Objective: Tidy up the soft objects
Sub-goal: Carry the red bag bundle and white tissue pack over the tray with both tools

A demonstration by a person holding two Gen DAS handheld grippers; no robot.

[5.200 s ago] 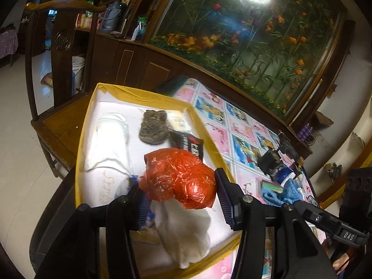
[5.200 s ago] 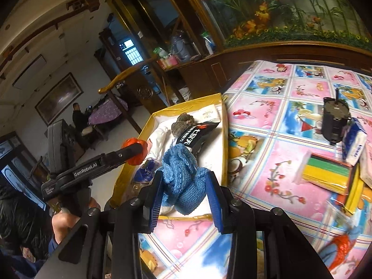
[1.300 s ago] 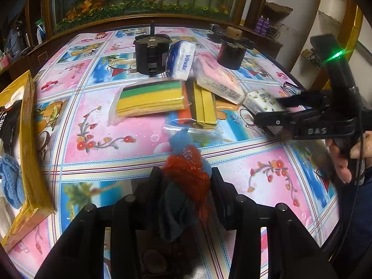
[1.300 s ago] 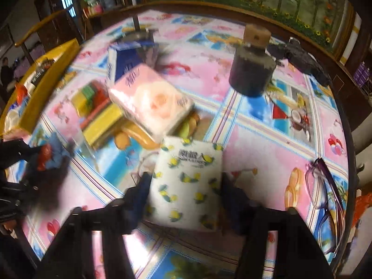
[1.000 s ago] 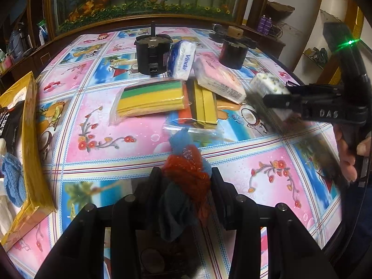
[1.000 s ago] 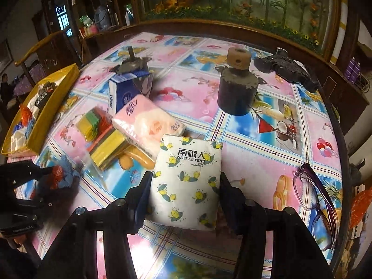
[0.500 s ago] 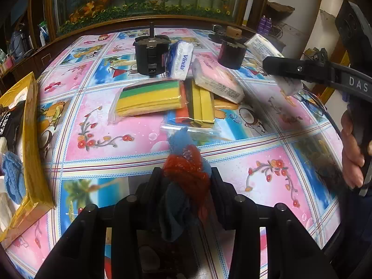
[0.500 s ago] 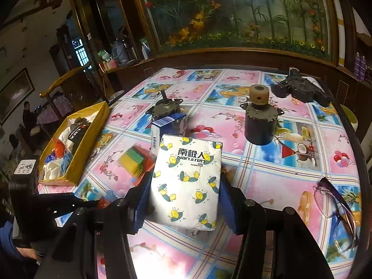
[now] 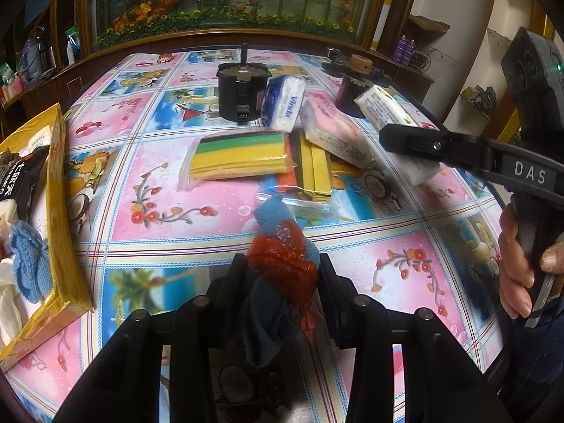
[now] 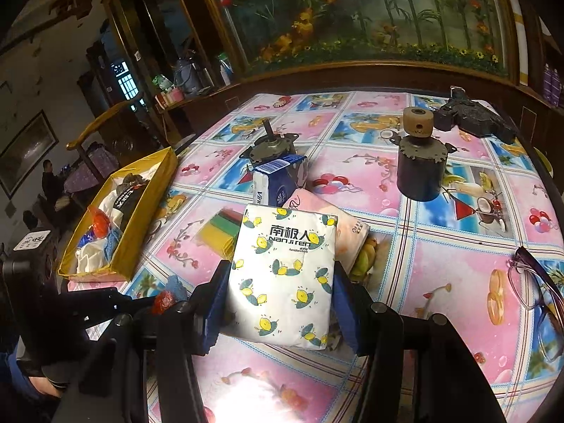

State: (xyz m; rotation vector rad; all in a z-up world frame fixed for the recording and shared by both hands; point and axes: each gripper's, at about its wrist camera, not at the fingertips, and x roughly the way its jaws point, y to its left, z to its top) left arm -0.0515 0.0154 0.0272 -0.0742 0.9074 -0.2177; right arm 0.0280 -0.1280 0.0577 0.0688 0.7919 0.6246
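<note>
Lower centre: left claw [image 9: 282,275] clenched on crumpled red-and-blue bundle [image 9: 282,264]; right claw [image 10: 278,303] grasping white tissue pack [image 10: 285,275] (lemon print).

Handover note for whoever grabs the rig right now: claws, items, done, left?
Left claw: shut on a red-and-blue soft bundle, above the table.
Right claw: shut on the lemon-print tissue pack, lifted off the table.
Yellow box at the table's left edge already holds soft items.
Left: drop both loads in the box; then probably the pink tissue pack, Vinda pack and bagged sponges.
</note>
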